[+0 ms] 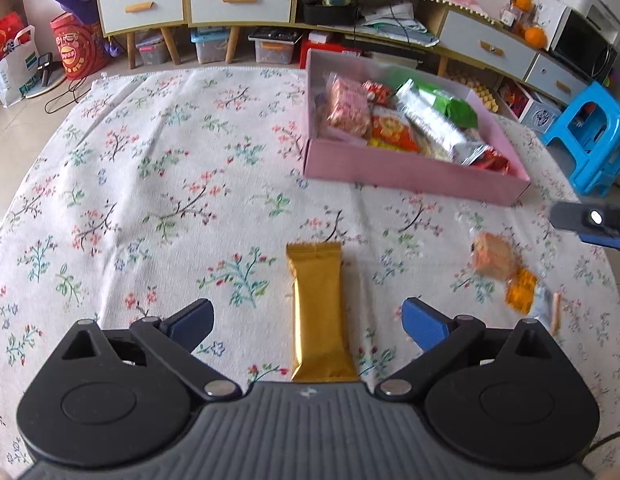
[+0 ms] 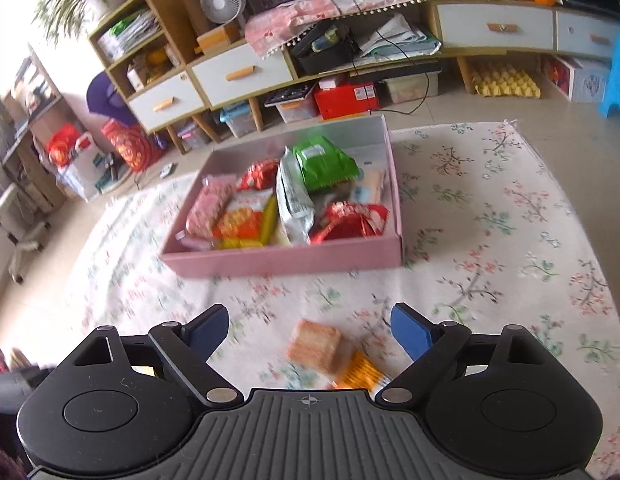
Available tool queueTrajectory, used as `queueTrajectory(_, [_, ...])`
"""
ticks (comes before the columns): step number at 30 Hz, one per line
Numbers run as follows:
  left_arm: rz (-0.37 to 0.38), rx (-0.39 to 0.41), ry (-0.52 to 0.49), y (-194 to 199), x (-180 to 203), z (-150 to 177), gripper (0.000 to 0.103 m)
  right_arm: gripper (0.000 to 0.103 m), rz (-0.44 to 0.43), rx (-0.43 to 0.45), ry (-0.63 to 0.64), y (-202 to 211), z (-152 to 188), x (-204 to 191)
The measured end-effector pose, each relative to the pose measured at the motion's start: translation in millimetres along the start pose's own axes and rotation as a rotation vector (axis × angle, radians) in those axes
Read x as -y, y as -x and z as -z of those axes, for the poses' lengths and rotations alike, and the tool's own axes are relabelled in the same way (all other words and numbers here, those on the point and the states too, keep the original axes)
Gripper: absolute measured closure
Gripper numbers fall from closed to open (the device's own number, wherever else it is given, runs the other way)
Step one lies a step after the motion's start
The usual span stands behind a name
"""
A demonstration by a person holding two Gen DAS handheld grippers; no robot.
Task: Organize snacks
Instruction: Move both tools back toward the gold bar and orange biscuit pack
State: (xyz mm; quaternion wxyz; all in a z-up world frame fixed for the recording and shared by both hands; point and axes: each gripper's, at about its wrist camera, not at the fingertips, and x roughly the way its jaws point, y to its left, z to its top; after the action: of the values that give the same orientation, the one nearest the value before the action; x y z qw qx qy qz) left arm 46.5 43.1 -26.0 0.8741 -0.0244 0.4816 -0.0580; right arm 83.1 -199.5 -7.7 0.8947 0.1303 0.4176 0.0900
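- Step in hand: collecting the loose snacks left on the floral-print cloth-covered tabletop (image 1: 157,168); both grippers appear to be lining up on separate items, neither yet gripped.
- Left gripper (image 1: 305,320): jaws spread wide and empty. A long gold foil snack bar (image 1: 318,312) lies flat on the cloth between them, running lengthwise away from the camera; neither blue pad touches it.
- Right gripper (image 2: 310,330): jaws released and empty, standing to either side of a clear-wrapped pale orange wafer block (image 2: 314,345). A small orange crinkled packet (image 2: 360,372) lies just beside the block, nearer the camera. This view is motion-blurred, so wrapper detail is unclear.
- Destination: a shallow pink cardboard box (image 1: 410,174), open-topped, on the far part of the cloth, well apart from both loose items.
- Box contents: a pink clear-wrapped wafer pack (image 2: 211,210), a green packet (image 2: 324,164), a long silver foil bag (image 2: 293,200), red packets (image 2: 350,220) and an orange-yellow packet (image 2: 239,220), lying overlapped. It is already fairly full.
- Next move, judged: the left jaws need to come down and close across the bar's narrow width; the right jaws need to close on the wafer block alone, without catching the orange packet. Each item then needs carrying over the near wall of the box.
- Handling, judged: the foil bar looks slick and flat, so a low, centred pinch seems wise; the wafer block looks crushable.
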Motion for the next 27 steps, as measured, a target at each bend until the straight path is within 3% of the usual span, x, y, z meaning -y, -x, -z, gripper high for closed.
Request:
queueTrajectory(6, [0.001, -0.011, -0.045, -10.3, 1.9, 18.9, 0.003, 0.013, 0.011, -0.064, 0.101, -0.1, 26.5, 2.9])
queueTrajectory(17, [-0.015, -0.028, -0.126, -19.9, 14.1, 44.2, 0.000, 0.013, 0.116, -0.210, 0.331, -21.5, 72.2, 21.5])
queueTrajectory(22, [-0.037, 0.010, -0.179, -21.6, 18.6, 51.6, 0.000, 0.000, 0.126, -0.196, 0.338, -26.3, 78.4, 25.2])
queueTrajectory(27, [-0.036, 0.052, -0.183, -21.4, 18.2, 54.9, 0.000, 0.000, 0.105, -0.155, 0.342, -26.4, 83.5, 30.1])
